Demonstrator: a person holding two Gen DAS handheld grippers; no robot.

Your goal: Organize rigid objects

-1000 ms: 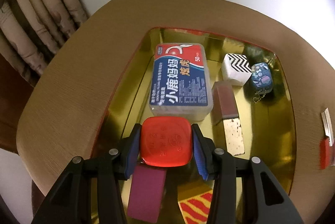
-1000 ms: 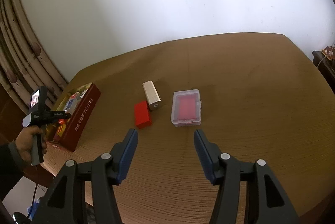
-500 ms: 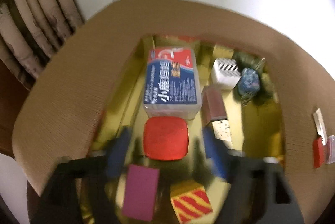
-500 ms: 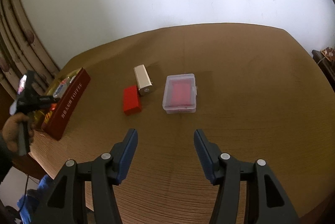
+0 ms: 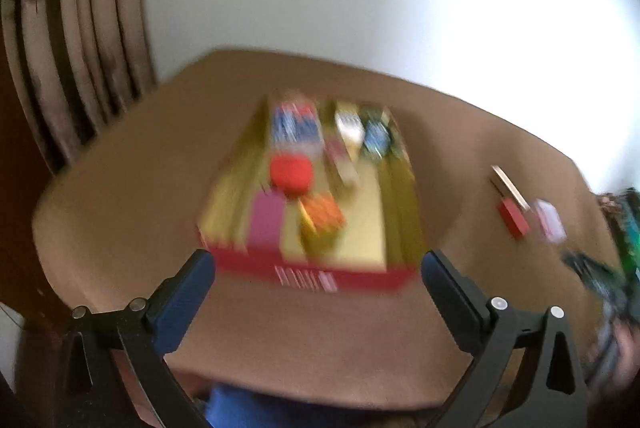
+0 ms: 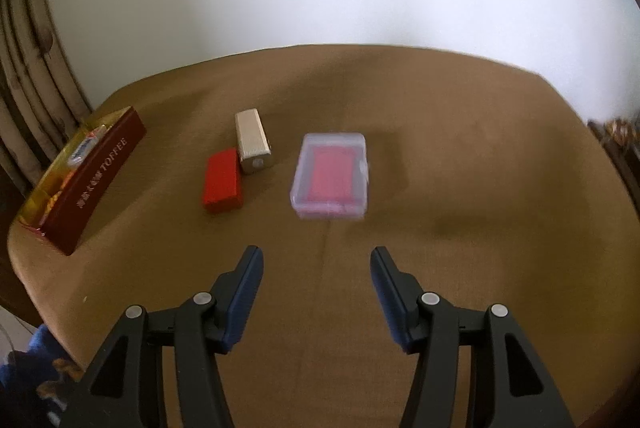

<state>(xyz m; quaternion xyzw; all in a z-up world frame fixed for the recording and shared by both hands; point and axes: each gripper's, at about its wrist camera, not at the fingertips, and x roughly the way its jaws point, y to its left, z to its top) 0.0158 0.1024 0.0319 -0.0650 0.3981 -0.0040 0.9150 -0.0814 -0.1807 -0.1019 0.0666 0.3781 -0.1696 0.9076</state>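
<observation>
- Left hand-held gripper (image 5: 318, 268): jaws opening, nothing between them; red case (image 5: 291, 170) released, now lying in box (image 5: 340, 278).
- Right hand-held gripper (image 6: 316, 270): jaws apart, empty, nearer clear case (image 6: 330, 176) on tabletop (image 6: 460, 228).
- Judgement: one item stowed; clear case next.

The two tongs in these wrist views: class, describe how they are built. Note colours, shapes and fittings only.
Both the left tongs and the right tongs share one design: matte black angular arms with triangular cut-outs, round silver pivot pins, and flat dark blue pads on the inner faces of the fingers. No cables or markings show. Blue cloth at the lower left of the right wrist view may be a sleeve.
</observation>
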